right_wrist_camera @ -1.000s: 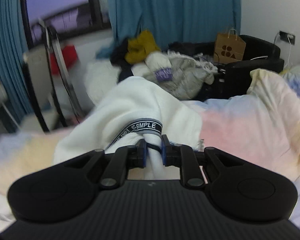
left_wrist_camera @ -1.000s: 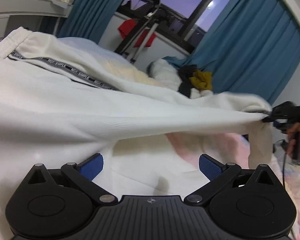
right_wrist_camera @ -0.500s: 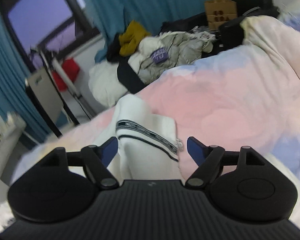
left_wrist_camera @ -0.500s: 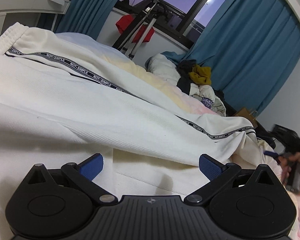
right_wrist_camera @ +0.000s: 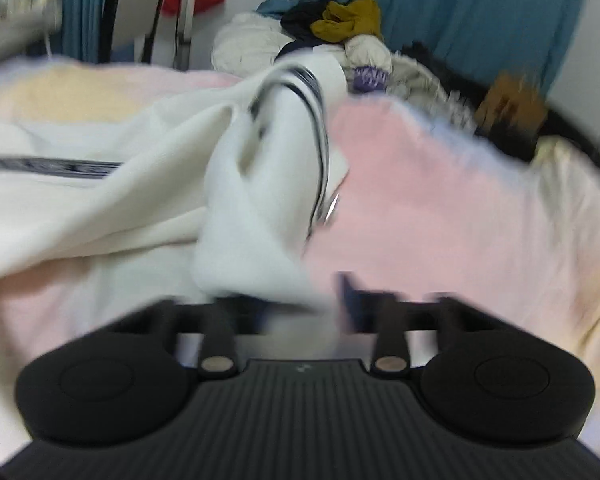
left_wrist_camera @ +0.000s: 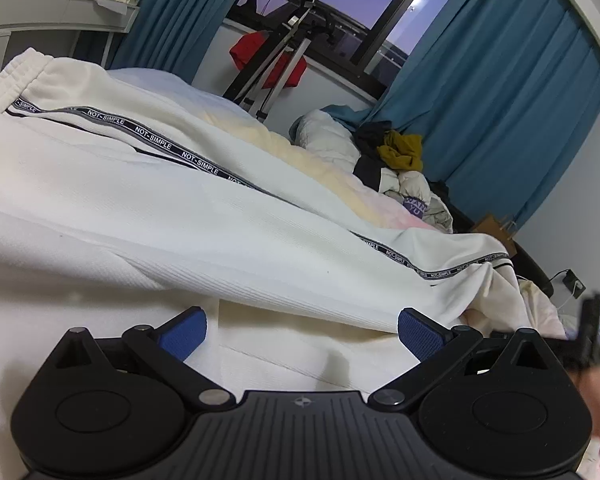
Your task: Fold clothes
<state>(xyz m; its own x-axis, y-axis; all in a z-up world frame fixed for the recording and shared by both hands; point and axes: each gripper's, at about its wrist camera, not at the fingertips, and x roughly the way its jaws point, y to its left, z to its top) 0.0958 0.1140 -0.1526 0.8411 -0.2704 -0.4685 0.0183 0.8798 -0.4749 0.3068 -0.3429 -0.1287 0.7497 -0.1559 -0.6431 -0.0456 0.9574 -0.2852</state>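
Note:
White track pants point(left_wrist_camera: 188, 208) with a black "NOT-SIMPLE" stripe lie stretched across the bed, waistband at far left, leg cuff at right. My left gripper point(left_wrist_camera: 300, 330) is open and empty, its blue pads just above the white fabric. In the blurred right wrist view the leg end point(right_wrist_camera: 268, 184) lies crumpled on the pink duvet point(right_wrist_camera: 440, 184). My right gripper point(right_wrist_camera: 296, 312) sits right at the leg's near end; blur hides how its jaws stand. The right gripper also shows at the far right of the left wrist view point(left_wrist_camera: 596, 334).
A pile of other clothes point(left_wrist_camera: 400, 156) lies at the far end of the bed, also in the right wrist view point(right_wrist_camera: 348, 20). Blue curtains point(left_wrist_camera: 508, 112) and a window are behind. A tripod point(left_wrist_camera: 276, 60) and a white shelf point(left_wrist_camera: 56, 12) stand at the left.
The right gripper let go of the pants leg, which dropped from taut and lifted to lying on the bed. The right gripper then swung back toward the leg end. The left gripper stayed open.

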